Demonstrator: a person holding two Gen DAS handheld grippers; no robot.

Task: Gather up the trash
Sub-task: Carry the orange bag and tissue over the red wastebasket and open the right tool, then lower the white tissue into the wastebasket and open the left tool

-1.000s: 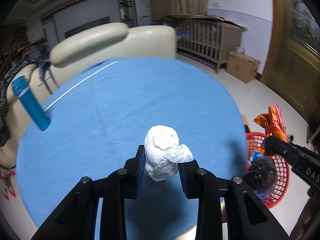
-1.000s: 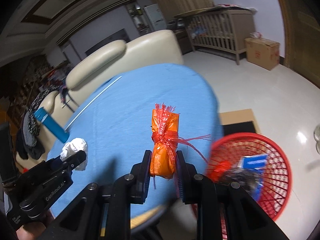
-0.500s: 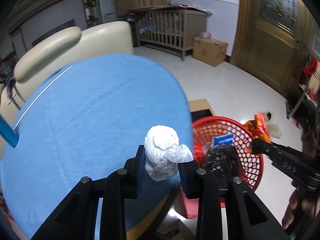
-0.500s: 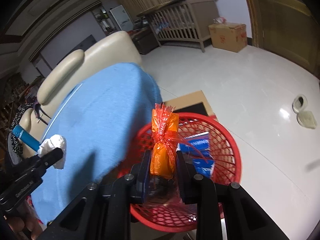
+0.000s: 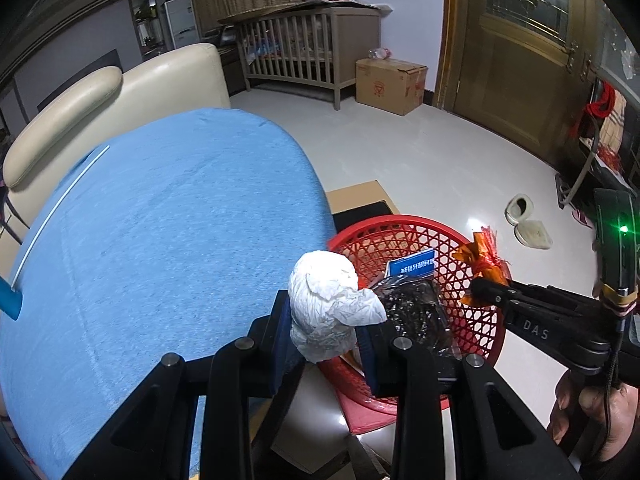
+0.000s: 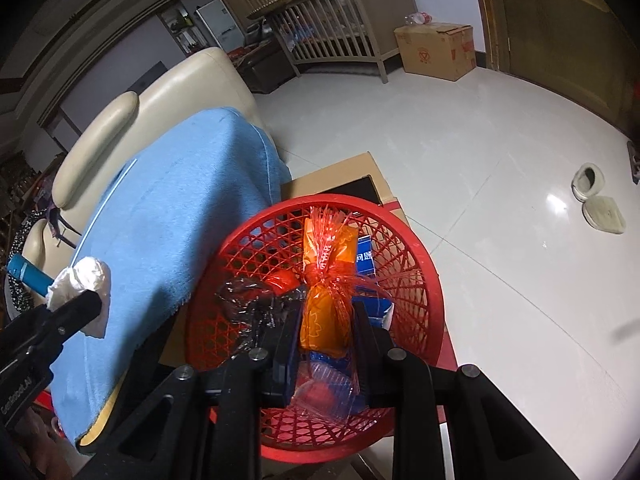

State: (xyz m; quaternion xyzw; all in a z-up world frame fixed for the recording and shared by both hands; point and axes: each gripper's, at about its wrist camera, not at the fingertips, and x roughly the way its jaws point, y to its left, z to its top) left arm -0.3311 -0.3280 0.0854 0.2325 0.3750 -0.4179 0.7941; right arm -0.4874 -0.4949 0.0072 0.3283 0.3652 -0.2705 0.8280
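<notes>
Over the red basket (image 6: 420,264), the right tool (image 6: 326,320) pinches the orange packet (image 6: 326,280), upright. The left tool (image 5: 324,320), pinching the white wad (image 5: 324,304), sits nearer the basket's bench-side rim.

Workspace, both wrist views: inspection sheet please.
Surface: table under blue cloth, white strip near its far edge.
Job's things: red basket on floor beside table, holding a blue packet and clear wrappers; white wad; orange wrapper.
Clutter: blue object at table's far end.
Grippers: left gripper shut on white wad; right gripper shut on orange wrapper, over the basket.
Cables: nothing seen.
Surroundings: sofa, crib, cardboard box, slippers, wooden door.
</notes>
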